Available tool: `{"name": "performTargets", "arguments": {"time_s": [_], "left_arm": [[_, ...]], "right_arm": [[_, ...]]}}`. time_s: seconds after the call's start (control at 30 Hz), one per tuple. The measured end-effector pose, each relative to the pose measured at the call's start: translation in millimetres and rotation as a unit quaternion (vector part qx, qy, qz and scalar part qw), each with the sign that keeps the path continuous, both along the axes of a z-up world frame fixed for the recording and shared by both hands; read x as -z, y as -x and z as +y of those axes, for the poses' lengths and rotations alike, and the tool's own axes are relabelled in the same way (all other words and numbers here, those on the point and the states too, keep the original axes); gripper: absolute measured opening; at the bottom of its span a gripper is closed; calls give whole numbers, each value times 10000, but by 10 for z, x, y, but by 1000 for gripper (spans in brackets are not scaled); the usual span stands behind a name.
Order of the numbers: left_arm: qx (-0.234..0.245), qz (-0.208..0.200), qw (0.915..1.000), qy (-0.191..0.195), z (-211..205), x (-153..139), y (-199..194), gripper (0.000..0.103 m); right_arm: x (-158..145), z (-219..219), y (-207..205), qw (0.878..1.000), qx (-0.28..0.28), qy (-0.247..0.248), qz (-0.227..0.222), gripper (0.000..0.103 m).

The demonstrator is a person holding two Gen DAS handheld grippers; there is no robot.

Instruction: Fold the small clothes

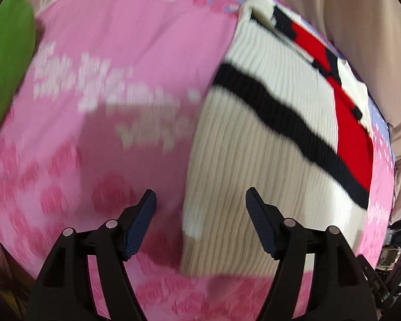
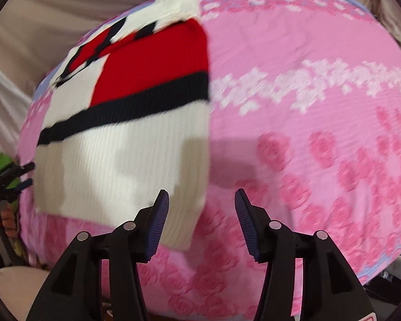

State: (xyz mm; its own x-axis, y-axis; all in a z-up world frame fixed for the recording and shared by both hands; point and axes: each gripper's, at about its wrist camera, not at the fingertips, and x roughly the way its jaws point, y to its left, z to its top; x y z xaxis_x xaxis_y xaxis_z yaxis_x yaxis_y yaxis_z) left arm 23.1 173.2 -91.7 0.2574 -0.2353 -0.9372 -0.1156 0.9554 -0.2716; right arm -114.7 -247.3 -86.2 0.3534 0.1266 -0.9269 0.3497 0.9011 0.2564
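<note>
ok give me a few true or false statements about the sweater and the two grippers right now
1. The knit sweater lies on a pink rose-patterned cloth. True.
2. The right gripper is clamped on the sweater's hem. False: its fingers stand apart with nothing between them, just above the sweater's near corner.
3. The sweater is white with a dark stripe and a red block. True.
4. The left gripper is shut. False: its fingers are wide open and empty, over the sweater's near edge.
5. The sweater is rolled into a ball. False: it lies flat, as a rough rectangle.
6. Something green shows at the left edge of the left wrist view. True.
</note>
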Motion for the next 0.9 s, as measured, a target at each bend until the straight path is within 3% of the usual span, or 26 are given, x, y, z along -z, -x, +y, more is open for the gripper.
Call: {"name": "performTargets", "arguments": {"time_s": [0.07,0.23,0.3,0.37,0.4,0.43,0.47,0.53,0.73,0.8,0.9], "left_arm": [[45,-79,10000,9,-26,3,90,73],[267,-122,9996,55,-132,-13,152,70],[429,-65,9988,217,-190,-3,139,52],[448,-34,9989,136,-218,-1,119,42],[482,-16,9987,183,-227,6,107,22],[500,45,9982,319,-233,15,86,13],[425,41,9981,449,-221,-7,73,12],[361,-138,9976,578,-220,-121,80,11],[773,-581,9930,677,-271,-625,321,10],[1019,-526,9916,604,-324,-674,457,10],[1301,-178,9898,547,-398,-563,702,10]], "right_arm": [[36,33,-17,9999,-41,110,40,54],[205,39,-44,9997,32,-174,140,59],[194,81,-81,9996,-55,-240,110,58],[195,99,-146,9990,-90,-436,61,50],[197,108,-180,9990,-92,-437,56,46],[194,114,-213,9991,-106,-406,52,33],[200,114,-258,9989,-139,-432,73,21],[161,83,-273,9990,-72,-450,25,10],[-524,-155,-91,9972,44,-174,-720,6],[-747,-236,53,9966,-11,-30,-829,4],[-803,-251,288,9975,-244,168,-636,4]]}}
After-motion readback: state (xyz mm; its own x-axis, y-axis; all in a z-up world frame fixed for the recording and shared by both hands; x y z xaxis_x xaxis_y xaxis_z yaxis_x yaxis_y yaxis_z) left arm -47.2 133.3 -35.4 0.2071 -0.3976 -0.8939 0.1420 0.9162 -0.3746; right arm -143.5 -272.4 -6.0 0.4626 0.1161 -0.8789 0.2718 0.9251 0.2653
